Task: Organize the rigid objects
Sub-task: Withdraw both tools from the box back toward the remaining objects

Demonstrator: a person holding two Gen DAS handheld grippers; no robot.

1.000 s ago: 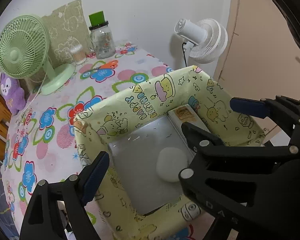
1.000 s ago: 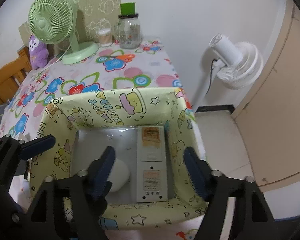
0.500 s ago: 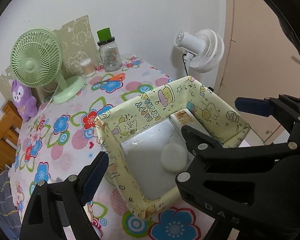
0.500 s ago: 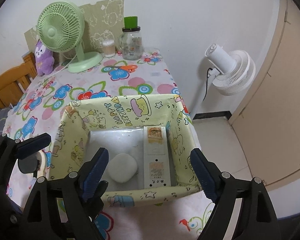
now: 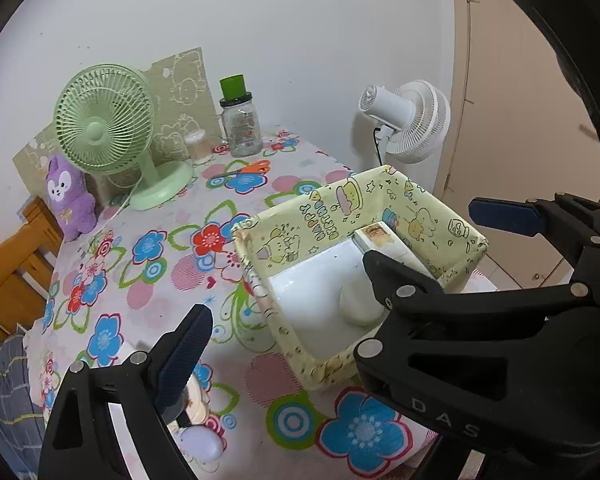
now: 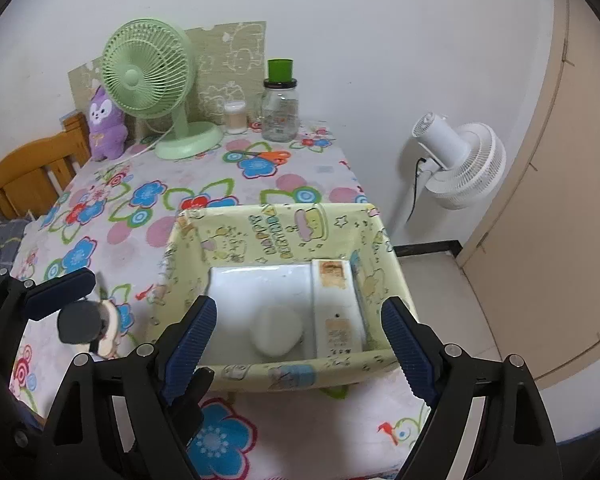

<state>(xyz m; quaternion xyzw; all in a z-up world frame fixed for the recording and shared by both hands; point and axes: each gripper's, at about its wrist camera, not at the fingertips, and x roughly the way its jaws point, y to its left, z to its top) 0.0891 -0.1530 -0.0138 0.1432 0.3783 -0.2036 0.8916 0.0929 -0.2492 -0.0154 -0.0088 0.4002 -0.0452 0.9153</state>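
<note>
Both pairs of jaws are spread wide, and nothing is gripped by either the left gripper [image 5: 352, 276] or the right gripper [image 6: 304, 344]. Each is held above the near edge of a table [image 6: 112, 184] covered with a flowered cloth. A yellow cartoon-printed box [image 6: 284, 228] is seen at the table's near right corner. On its white floor a white rounded object [image 6: 277, 330] is lying, and just beside it, along the right wall, a long white remote control [image 6: 336, 312] is laid flat. Small objects [image 5: 198, 420] are seen on the cloth outside the box, at its left, partly hidden by the left gripper's finger; what they are cannot be told. At the far edge a green fan [image 6: 148, 68], a purple plush toy [image 6: 106, 124] and a green-capped jar [image 6: 280, 104] are standing.
</note>
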